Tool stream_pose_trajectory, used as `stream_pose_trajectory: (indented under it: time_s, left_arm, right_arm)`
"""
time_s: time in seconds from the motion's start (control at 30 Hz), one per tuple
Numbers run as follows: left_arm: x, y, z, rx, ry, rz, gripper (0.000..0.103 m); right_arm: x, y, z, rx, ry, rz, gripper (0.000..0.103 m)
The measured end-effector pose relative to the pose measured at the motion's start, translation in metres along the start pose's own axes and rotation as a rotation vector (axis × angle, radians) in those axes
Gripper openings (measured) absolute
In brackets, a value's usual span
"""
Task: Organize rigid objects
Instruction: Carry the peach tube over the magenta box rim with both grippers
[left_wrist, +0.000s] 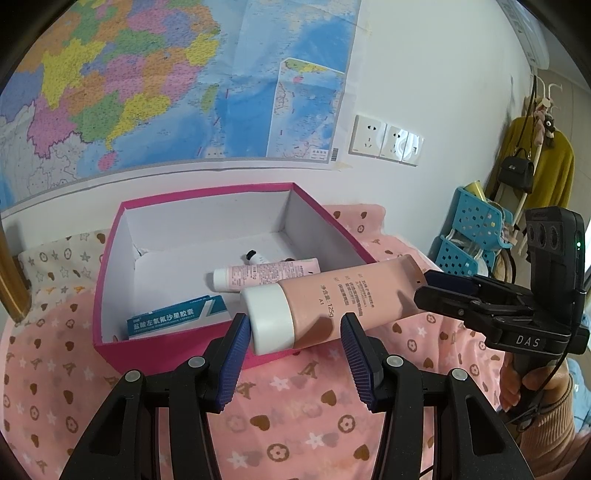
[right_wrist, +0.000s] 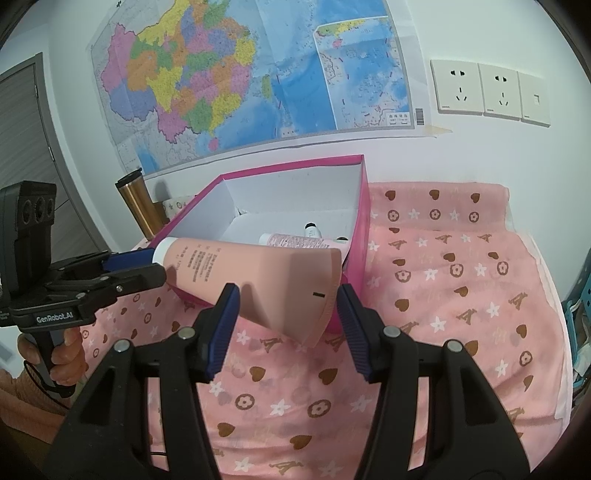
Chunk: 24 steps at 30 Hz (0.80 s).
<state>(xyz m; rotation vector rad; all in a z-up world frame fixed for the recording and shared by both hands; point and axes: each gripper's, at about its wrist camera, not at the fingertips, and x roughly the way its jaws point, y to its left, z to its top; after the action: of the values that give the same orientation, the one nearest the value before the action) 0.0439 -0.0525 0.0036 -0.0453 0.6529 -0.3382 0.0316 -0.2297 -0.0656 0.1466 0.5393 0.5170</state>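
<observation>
Peach tube (left_wrist: 332, 295) with white cap, tilted across pink box (left_wrist: 110, 280) front rim, smaller tube (left_wrist: 266, 275) inside

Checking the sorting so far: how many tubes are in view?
3. A big peach tube held over the pink box's front edge by both grippers; a pink tube and a small black-capped one inside. Others may be hidden.

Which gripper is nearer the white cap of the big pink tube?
Left. The left gripper straddles the big pink tube right at its white cap. The right gripper sits at the opposite, flat crimped end, far from the cap.
</observation>
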Motion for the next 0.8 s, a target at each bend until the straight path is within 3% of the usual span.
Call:
stream_pose_trajectory:
  time_s: [0.8]
  left_arm:
    - [0.0085,0.0024,0.0063,0.000,-0.006,-0.004,0.051]
  right_arm:
    - [0.0041,-0.0032,0.0072,-0.001,-0.006,-0.008,0.058]
